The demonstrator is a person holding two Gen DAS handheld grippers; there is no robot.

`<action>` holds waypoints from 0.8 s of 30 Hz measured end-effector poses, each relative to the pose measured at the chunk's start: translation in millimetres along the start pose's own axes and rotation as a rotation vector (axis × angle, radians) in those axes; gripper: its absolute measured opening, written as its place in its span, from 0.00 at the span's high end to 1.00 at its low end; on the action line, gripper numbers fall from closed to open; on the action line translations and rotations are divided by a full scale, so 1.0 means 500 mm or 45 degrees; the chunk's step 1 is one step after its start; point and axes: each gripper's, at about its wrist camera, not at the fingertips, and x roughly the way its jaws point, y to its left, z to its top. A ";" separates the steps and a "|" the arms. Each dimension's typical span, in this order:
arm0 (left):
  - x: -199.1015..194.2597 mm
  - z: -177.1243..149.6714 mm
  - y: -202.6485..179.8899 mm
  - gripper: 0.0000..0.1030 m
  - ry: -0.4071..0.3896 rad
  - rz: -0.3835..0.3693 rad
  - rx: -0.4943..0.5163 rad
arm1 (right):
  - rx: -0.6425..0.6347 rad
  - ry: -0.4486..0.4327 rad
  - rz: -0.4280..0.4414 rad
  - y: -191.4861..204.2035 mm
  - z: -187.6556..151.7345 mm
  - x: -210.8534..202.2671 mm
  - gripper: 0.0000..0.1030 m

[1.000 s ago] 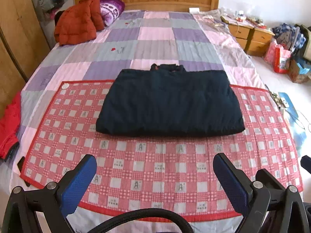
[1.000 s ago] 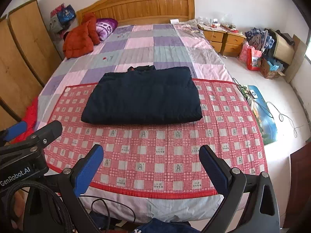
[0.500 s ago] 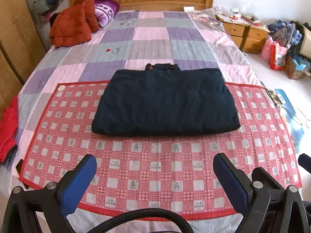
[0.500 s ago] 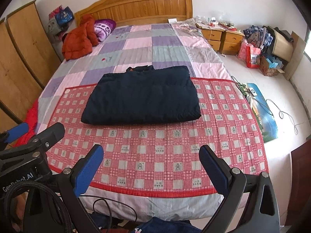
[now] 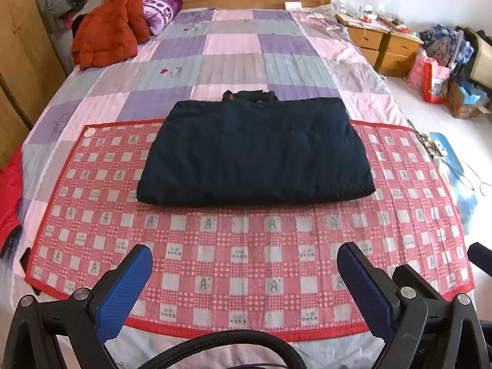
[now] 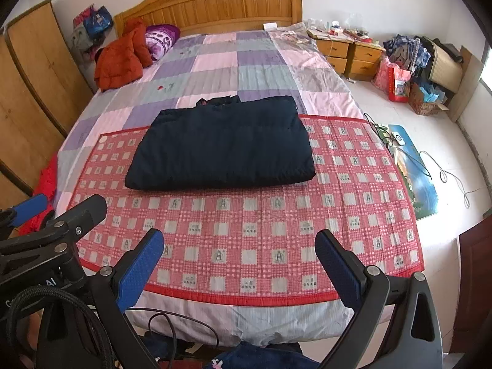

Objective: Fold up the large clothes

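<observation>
Lying folded into a neat dark rectangle, navy jacket [image 5: 255,153] across the far half of the red checked mat [image 5: 246,246], collar end reaching past the mat's far edge onto the patchwork quilt [image 5: 233,46]. Spread wide and gripping nothing, left gripper [image 5: 244,272], blue pads [image 5: 124,295] hanging above the near edge of the mat, well apart from the jacket. Likewise fully parted and empty, right gripper [image 6: 239,263], also short of the jacket, with the left tool's black frame seen at its lower left in the right wrist view. Heaped near the headboard [image 6: 215,3] beside a purple pillow [image 6: 161,40], orange padded coat [image 5: 107,35]. Draped over the bed's left edge, red garment [image 5: 10,193]. Standing against the wall to the right, wooden nightstands [image 6: 347,52], with bags and boxes piled on the floor beyond. Trailing across the floor at right, loose white cable [image 6: 452,178] beside a blue floor mat [image 6: 415,169].
</observation>
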 end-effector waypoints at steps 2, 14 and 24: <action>0.001 0.000 0.000 0.04 0.001 0.000 0.001 | 0.003 0.003 0.002 0.000 -0.001 0.003 0.02; 0.001 0.002 -0.003 0.04 0.000 0.001 -0.002 | 0.003 0.009 0.008 -0.001 -0.007 0.010 0.02; 0.002 0.000 -0.001 0.04 0.002 0.001 0.001 | 0.005 0.008 0.007 0.002 -0.007 0.010 0.02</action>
